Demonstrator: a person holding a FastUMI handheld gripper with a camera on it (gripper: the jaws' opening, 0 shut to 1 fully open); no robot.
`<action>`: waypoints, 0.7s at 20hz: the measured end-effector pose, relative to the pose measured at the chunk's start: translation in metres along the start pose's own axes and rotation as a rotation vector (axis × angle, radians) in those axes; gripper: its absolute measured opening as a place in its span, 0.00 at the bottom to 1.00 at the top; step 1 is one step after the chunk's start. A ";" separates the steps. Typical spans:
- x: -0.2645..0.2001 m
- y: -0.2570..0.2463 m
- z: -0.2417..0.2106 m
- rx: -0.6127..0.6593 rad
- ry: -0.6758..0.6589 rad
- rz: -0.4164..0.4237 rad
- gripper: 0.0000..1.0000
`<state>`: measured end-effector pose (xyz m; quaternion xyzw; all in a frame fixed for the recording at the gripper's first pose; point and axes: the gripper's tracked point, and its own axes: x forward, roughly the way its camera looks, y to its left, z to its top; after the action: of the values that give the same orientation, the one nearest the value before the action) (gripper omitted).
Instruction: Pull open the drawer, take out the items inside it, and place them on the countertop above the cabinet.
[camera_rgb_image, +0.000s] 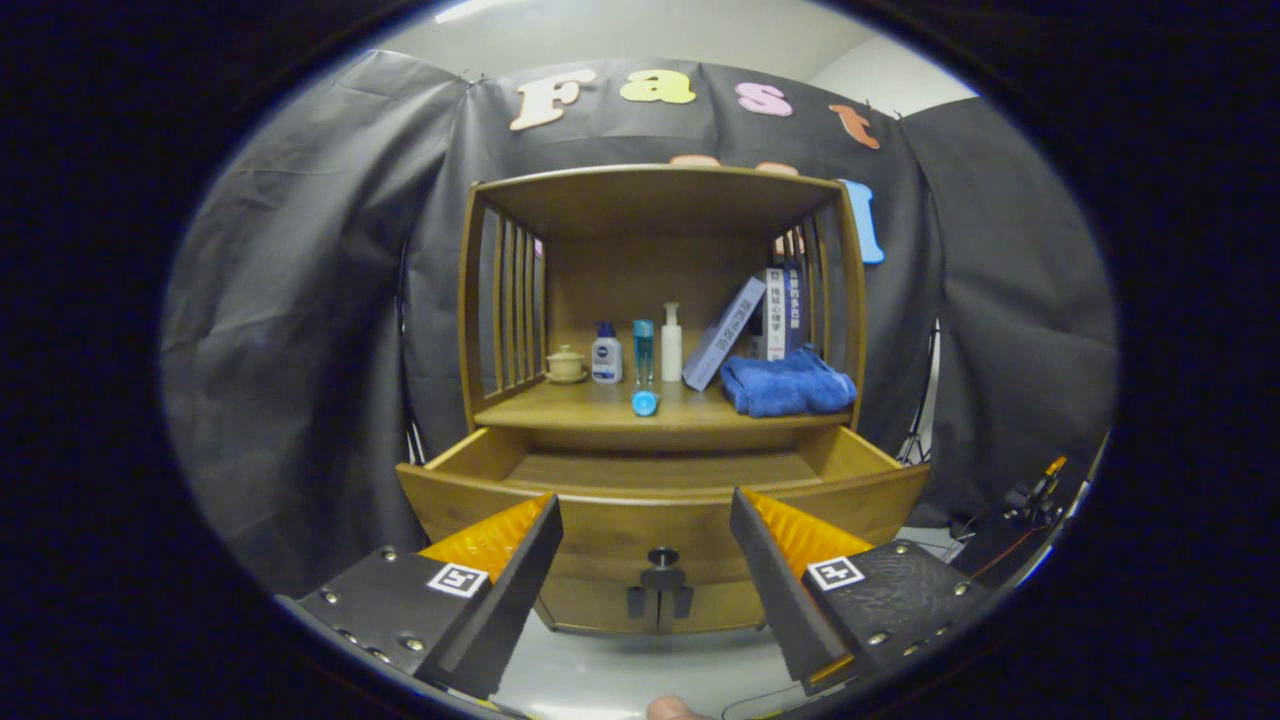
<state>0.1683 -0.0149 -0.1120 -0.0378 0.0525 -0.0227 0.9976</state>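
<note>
The wooden cabinet's drawer (660, 470) stands pulled open just beyond my fingers, and what I see of its inside is bare wood. Its dark knob (662, 558) shows on the front panel between my fingers. My gripper (645, 505) is open, holding nothing, a short way back from the drawer front. On the countertop (560, 408) above the drawer stand a small lidded cup (566, 364), a white and blue bottle (606, 354), a blue tube (644, 368) near the front edge, a white pump bottle (671, 343), leaning books (760, 320) and a folded blue towel (787, 383).
The cabinet has slatted sides (512, 300) and a top board (655, 185) over the countertop niche. Black cloth hangs behind and on both sides. Some dark equipment with cables (1030, 500) sits low to the right of the cabinet. A fingertip (672, 709) shows below my fingers.
</note>
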 end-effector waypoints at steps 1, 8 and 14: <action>0.001 -0.001 -0.004 0.002 0.001 -0.001 1.00; 0.015 -0.008 -0.036 -0.012 0.006 -0.019 1.00; 0.043 -0.010 -0.060 0.014 0.036 -0.013 1.00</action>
<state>0.2043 -0.0314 -0.1751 -0.0309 0.0698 -0.0304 0.9966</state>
